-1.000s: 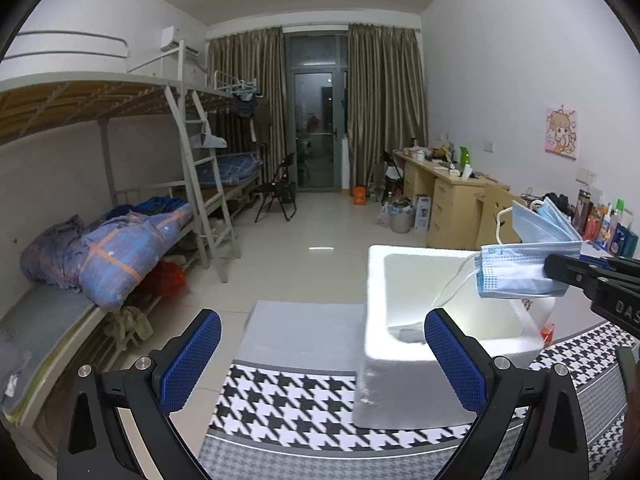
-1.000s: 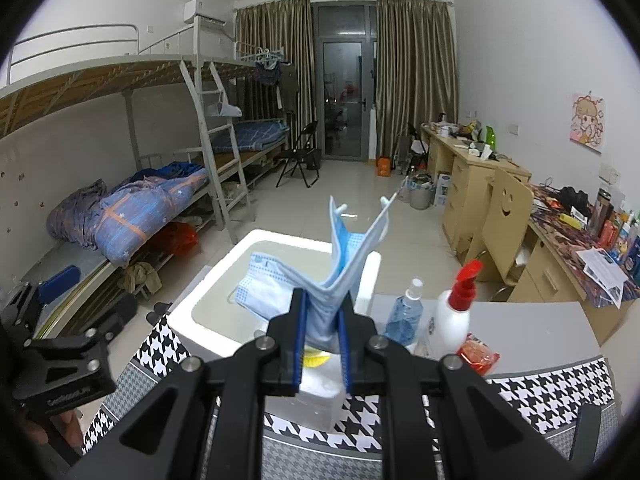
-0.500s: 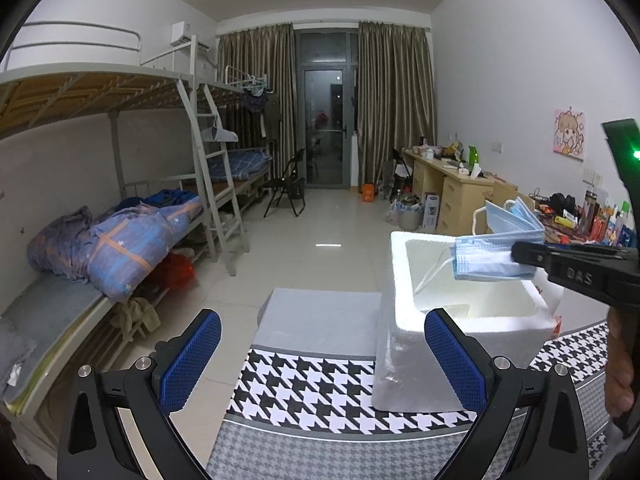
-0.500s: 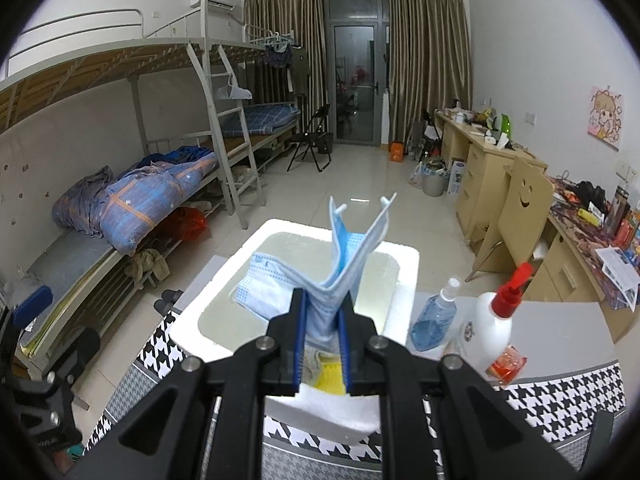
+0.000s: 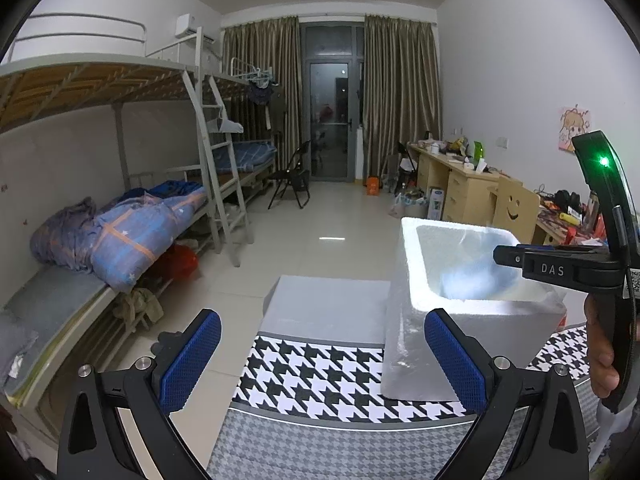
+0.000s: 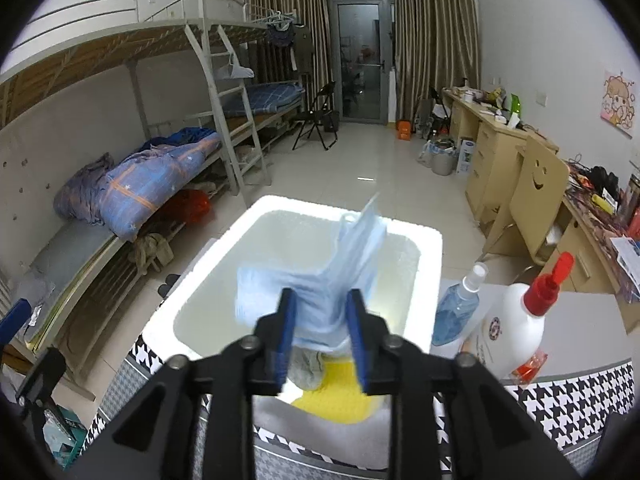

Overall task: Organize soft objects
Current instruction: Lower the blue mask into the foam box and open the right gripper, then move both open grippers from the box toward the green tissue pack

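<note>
A white foam box [image 6: 208, 280] stands on the houndstooth tablecloth [image 5: 320, 368]. My right gripper [image 6: 320, 304] hovers over the box, its jaws opening. A bundle of blue face masks [image 6: 320, 292] sits blurred between the blue pads, slipping down free of them. In the left wrist view the masks [image 5: 472, 276] are a blue smear inside the foam box [image 5: 404, 264], just below the right gripper [image 5: 508, 256], which a hand [image 5: 600, 352] holds. A yellow cloth [image 6: 340, 392] and a grey one [image 6: 308, 368] lie in the box. My left gripper [image 5: 320, 360] stands open and empty, left of the box.
A blue spray bottle [image 6: 456, 312] and a white bottle with a red nozzle [image 6: 516, 328] stand right of the box. A bunk bed [image 5: 140, 232] lines the left wall. A wooden chair [image 6: 536, 200] and a desk [image 6: 492, 132] are on the right.
The right gripper's jaws have spread and the masks, pinched upright before, now drop blurred into the box. The right gripper has sunk toward the box. The left gripper shifted a little.
</note>
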